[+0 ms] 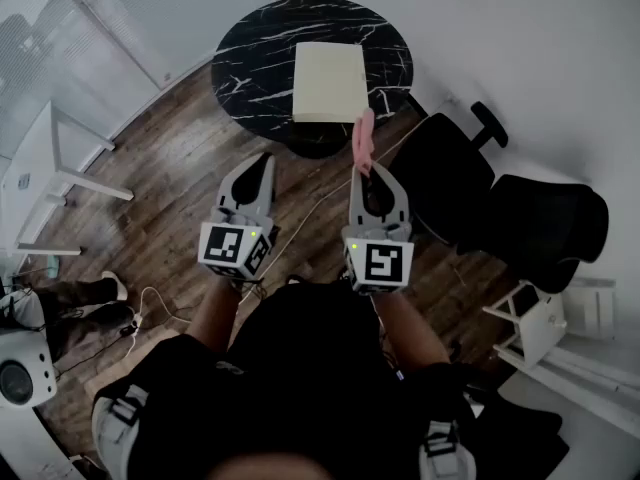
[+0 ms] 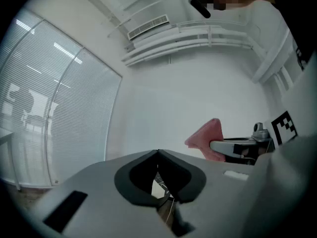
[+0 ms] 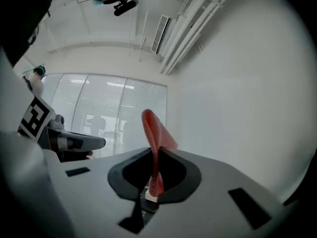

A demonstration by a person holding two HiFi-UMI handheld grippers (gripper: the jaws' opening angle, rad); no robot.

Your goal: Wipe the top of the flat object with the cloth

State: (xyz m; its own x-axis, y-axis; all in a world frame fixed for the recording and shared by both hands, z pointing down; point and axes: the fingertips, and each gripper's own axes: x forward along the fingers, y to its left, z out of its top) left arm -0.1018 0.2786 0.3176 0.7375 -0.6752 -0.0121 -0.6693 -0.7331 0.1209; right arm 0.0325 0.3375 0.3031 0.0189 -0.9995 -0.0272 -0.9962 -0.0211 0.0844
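Pinching cloth [image 1: 363, 140]: R gripper [image 1: 367, 171]; L gripper [image 1: 265, 158] closed, empty. Chair [image 1: 455, 180]: head view only.

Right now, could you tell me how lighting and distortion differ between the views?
Head view: dim overall, the pale flat object standing out. Left gripper view: strong fisheye bending the blinds. Right gripper view: same fisheye, cloth clear between the jaws.
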